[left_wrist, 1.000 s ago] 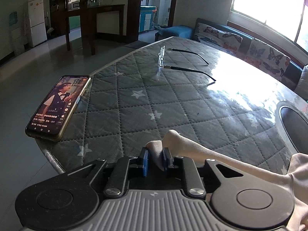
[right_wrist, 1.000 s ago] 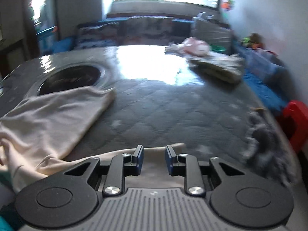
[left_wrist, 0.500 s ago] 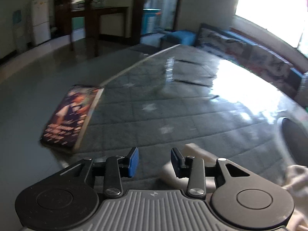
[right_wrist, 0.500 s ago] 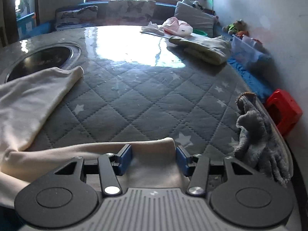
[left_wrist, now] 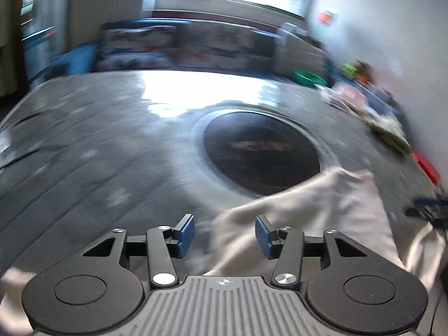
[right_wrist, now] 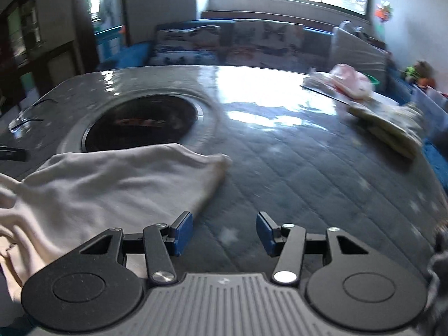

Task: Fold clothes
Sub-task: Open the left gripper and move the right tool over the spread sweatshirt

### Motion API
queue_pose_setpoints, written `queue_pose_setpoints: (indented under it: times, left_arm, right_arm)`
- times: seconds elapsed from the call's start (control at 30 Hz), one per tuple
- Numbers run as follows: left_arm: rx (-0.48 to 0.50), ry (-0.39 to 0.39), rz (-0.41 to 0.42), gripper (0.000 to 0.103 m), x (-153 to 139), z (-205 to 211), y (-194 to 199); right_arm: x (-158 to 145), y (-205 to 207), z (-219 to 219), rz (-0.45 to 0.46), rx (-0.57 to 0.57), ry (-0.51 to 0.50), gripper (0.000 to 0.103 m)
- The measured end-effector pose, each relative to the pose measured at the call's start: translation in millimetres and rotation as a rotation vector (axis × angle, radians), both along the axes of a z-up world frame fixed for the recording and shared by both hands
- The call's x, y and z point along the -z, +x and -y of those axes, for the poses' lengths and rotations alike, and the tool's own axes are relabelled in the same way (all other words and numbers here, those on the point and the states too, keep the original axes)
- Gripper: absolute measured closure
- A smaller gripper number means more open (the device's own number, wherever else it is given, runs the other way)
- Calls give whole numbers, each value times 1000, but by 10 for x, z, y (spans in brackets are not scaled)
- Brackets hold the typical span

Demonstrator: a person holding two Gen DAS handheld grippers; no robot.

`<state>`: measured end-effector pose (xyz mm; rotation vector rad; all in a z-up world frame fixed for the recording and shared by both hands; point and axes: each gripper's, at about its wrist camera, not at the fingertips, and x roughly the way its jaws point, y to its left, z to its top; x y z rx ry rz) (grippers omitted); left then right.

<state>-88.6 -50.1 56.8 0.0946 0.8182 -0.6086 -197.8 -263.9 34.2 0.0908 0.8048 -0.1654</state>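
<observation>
While both tools gape | left tool | right tool | soft cream garment | quilted table

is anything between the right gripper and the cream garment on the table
Nothing visible. The open right gripper sits just right of the cream garment, with only bare quilted table cover between them. The folded clothes lie far off near the right edge.

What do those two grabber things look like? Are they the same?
Yes, they match. The left gripper and the right gripper each have two blue pads on black arms shaped like levers, held by shiny silver screws. Behind sit two round black discs and a grey ribbed plate with a small emblem. No cables, sleeves or hands show.
</observation>
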Motion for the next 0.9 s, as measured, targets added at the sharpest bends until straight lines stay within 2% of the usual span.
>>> queue_pose_setpoints:
  times: [0.1, 0.23, 0.37, 0.57, 0.6, 0.63, 0.73, 0.9]
  left_arm:
    - [99, 44, 5, 50, 62, 336, 68]
    - [183, 78, 16, 48, 137, 586, 171]
    - [198, 120, 14, 46, 234, 761, 309]
    - [235, 107, -41, 47, 313, 747, 447]
    - [248, 102, -43, 51, 318, 750, 443]
    - [263, 96, -45, 65, 320, 752, 438]
    - [290, 64, -41, 90, 289, 742, 392]
    - [327, 4, -15, 94, 142, 708, 213]
  right_arm:
    - [7, 155, -102, -2, -53, 0, 51]
    - [59, 341, -234, -12, -122, -2, 51]
    - [124, 457, -325, -27, -161, -4, 51]
    - [188, 503, -322, -47, -170, 3, 51]
    - [192, 506, -312, -49, -168, 3, 51]
    - [196, 510, -302, -50, -164, 4, 50]
    - [204, 512, -282, -55, -154, 2, 50]
    - [159, 512, -262, -44, -141, -5, 50]
